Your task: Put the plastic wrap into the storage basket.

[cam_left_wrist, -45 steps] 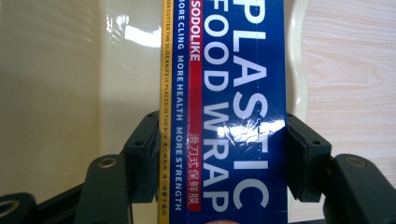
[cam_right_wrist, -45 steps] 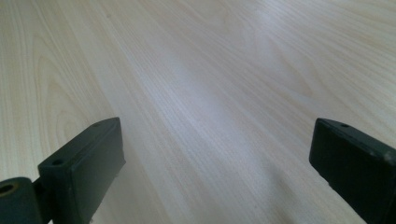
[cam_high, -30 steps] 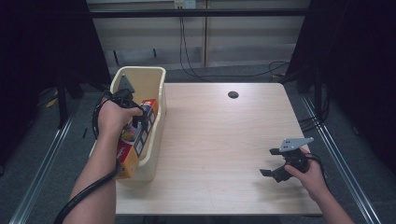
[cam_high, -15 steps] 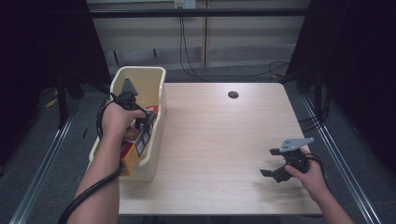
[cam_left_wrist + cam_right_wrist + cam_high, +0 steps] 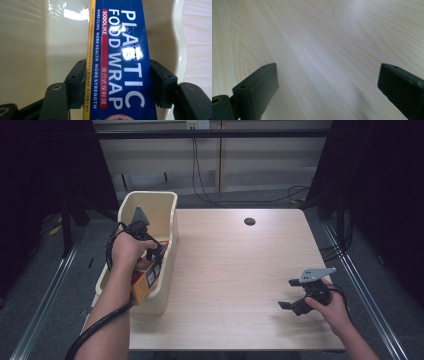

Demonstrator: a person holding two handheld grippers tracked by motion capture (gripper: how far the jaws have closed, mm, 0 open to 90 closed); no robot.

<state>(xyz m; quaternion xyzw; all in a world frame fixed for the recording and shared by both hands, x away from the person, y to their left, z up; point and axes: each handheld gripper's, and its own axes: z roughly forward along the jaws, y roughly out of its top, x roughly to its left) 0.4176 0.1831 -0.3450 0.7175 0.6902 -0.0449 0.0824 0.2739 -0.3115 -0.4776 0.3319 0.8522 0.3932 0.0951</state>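
Left gripper [image 5: 117, 82]: your jaws clamp the plastic food wrap box [image 5: 120, 50] inside the cream bin [image 5: 167, 205], gripped across its width for control | Right gripper [image 5: 327, 82]: jaws wide, empty, parked over bare table [image 5: 317, 37].

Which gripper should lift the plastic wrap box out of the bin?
Left. The left gripper is shut on the plastic wrap box inside the cream bin; the right gripper hangs open over the table.
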